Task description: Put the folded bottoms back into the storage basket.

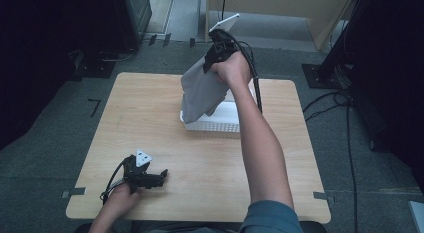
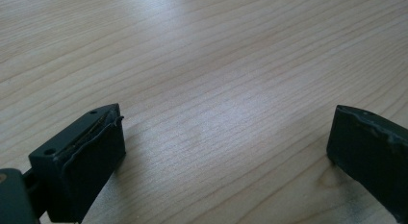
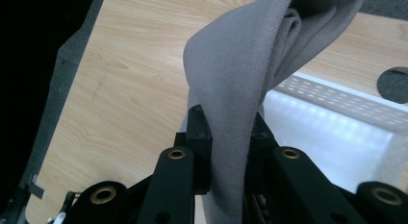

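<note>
From the high view, the right gripper (image 1: pixel 212 58) is raised above the far middle of the pale wooden table with rounded corners (image 1: pixel 150 123), held in the person's right hand (image 1: pixel 232 68). It is clenched on the top of a soft grey cloth (image 1: pixel 200 93). The cloth hangs down from the jaws, its long axis close to vertical with a slight lean, the gathered top narrow at the gripper and the loose body widening downward. Its lower edge reaches the left end of a white perforated plastic basket (image 1: pixel 220 124), which stands on the table past the centre; whether the hem touches the basket's rim or floor cannot be told. The left gripper (image 1: pixel 159 177) lies low at the near left part of the table, held in the left hand (image 1: pixel 120 195), its jaws pointing to the right across the wood, well apart from the basket.

In the left gripper view, the two black jaws stand wide apart over bare wood grain (image 2: pixel 216 89), with nothing between them: released.

In the right gripper view, the cloth (image 3: pixel 240 89) runs up from between the black jaws, pinched as a folded band, and bunches into folds at the top of the picture. Behind it lie the table (image 3: pixel 130 65) and the basket's bright interior and slotted wall (image 3: pixel 327 123).
</note>
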The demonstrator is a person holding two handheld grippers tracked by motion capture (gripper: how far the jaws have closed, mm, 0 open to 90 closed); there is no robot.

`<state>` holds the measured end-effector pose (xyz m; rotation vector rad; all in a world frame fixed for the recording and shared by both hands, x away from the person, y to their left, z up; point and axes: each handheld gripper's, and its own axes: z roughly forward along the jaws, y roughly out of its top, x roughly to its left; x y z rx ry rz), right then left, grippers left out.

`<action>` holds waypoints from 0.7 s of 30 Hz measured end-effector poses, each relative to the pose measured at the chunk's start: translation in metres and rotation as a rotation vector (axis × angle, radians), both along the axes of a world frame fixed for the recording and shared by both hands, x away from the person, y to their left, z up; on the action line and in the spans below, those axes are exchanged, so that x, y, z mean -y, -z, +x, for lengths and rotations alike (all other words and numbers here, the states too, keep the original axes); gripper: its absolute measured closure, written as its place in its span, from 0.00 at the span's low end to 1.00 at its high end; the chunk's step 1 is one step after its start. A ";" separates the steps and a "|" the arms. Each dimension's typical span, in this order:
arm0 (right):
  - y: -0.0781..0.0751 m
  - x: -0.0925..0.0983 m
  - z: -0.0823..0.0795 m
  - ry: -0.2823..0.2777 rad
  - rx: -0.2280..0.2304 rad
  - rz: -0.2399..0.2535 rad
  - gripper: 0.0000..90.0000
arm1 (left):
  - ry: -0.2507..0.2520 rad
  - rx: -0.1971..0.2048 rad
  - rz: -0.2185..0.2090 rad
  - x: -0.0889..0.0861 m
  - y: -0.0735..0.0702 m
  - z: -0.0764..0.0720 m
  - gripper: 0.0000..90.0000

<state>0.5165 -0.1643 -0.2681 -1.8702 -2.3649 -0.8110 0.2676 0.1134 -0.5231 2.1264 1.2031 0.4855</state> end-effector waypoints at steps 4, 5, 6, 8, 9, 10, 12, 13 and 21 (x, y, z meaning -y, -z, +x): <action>0.023 0.011 0.006 0.045 -0.017 0.029 0.86 | 0.000 0.000 0.002 0.000 0.000 0.000 0.00; 0.028 0.016 0.006 0.057 -0.020 0.034 0.86 | 0.000 0.000 0.002 0.000 0.000 0.000 0.00; 0.036 0.022 0.007 0.071 -0.024 0.039 0.86 | 0.000 -0.001 0.002 0.000 0.000 0.000 0.00; 0.047 0.031 0.008 0.090 -0.035 0.052 0.86 | 0.000 -0.001 0.003 0.000 0.000 0.000 0.00; 0.054 0.036 0.008 0.103 -0.044 0.063 0.86 | 0.000 -0.001 0.002 0.000 0.000 0.000 0.00; 0.060 0.040 0.008 0.113 -0.053 0.071 0.86 | 0.001 0.000 0.004 0.000 0.000 0.000 0.00; 0.074 0.048 0.007 0.122 -0.060 0.082 0.86 | 0.000 0.000 0.002 0.000 0.000 0.000 0.00; 0.080 0.051 0.006 0.124 -0.060 0.087 0.86 | 0.000 0.001 0.002 0.000 0.000 0.000 0.00; 0.111 0.076 -0.005 0.167 -0.055 0.150 0.86 | -0.001 0.002 0.001 0.000 0.000 0.000 0.00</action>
